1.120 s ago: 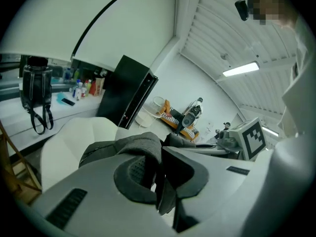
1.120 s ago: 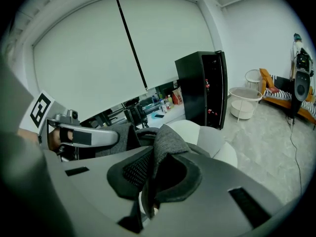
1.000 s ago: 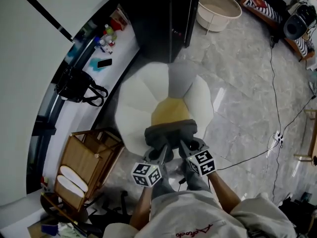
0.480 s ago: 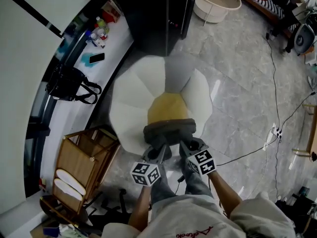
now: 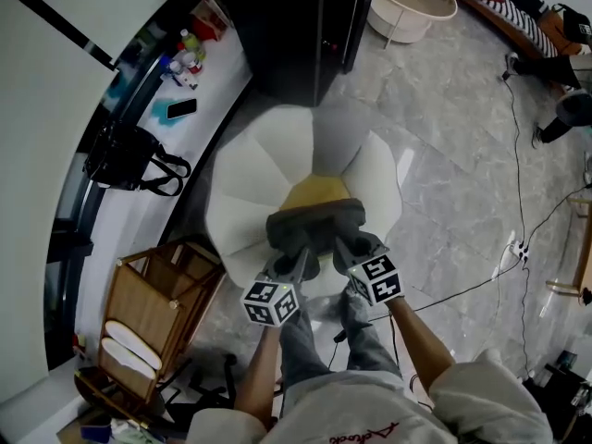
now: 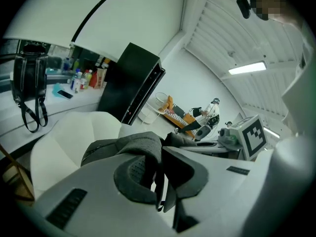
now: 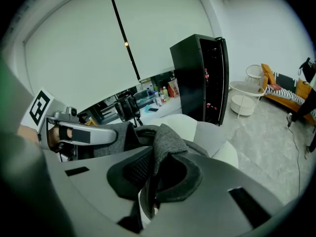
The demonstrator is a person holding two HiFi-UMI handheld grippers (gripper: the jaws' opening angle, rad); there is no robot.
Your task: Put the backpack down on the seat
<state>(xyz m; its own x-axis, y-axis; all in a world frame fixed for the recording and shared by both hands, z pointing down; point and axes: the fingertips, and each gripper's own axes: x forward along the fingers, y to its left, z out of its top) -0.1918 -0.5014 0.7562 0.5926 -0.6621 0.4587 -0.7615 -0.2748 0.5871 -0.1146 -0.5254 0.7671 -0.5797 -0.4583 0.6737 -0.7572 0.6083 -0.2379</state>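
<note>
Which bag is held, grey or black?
The grey backpack, clamped by left gripper and right gripper over the white seat; the black bag sits on the counter.

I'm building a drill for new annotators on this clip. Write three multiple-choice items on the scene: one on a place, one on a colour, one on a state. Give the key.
1. Where is the grey backpack?
A. On the counter
B. Over the seat of the white chair
C. On the floor

2. What colour is the seat cushion?
A. Red
B. Blue
C. Yellow

3. How do the fingers of the left gripper stand?
A. Shut on the backpack
B. Wide apart and empty
C. Shut on a bottle

Key:
1. B, since the head view shows the backpack over the chair, held by both grippers.
2. C, since a yellow cushion shows just beyond the backpack.
3. A, since the left gripper view shows grey fabric pinched between its fingers.
</note>
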